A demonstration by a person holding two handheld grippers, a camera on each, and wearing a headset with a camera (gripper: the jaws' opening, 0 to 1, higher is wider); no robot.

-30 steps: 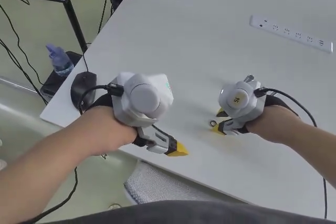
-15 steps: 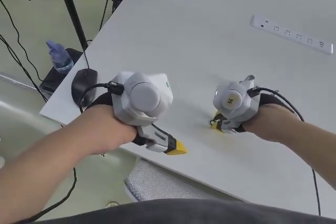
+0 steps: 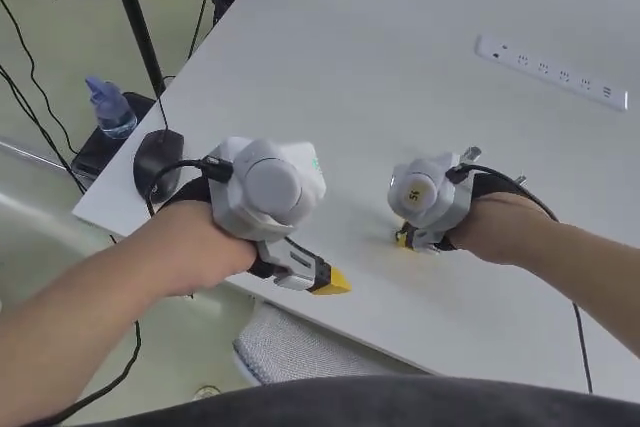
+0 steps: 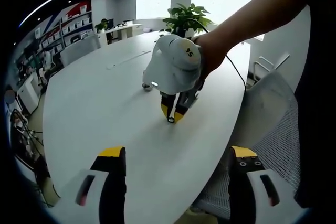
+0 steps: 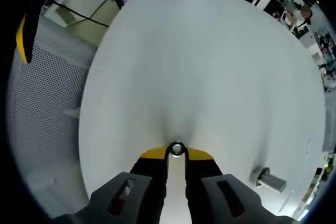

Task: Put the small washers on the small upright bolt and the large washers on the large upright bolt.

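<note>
My right gripper [image 3: 405,238] points down at the white table [image 3: 380,67] near its front edge. In the right gripper view its yellow-tipped jaws [image 5: 177,156] are shut on a small metal washer [image 5: 177,148] that rests on the table. The left gripper view shows the same washer [image 4: 170,120] under the right gripper [image 4: 172,115]. An upright bolt [image 3: 472,154] stands just behind the right gripper, and it also shows as a bolt [image 5: 269,178] beside the right jaw. My left gripper [image 3: 326,281] hovers over the table's front edge, its jaws [image 4: 177,153] open with nothing between them.
A white power strip [image 3: 552,72] lies at the back right. A black mouse [image 3: 157,163] sits at the table's left corner. A mesh chair [image 3: 300,349] stands below the front edge, and a bottle [image 3: 110,112] is on the floor at left.
My right gripper has moved a little to the left and down onto the small washer, and its jaws have shut on it. The left gripper has hardly moved.
</note>
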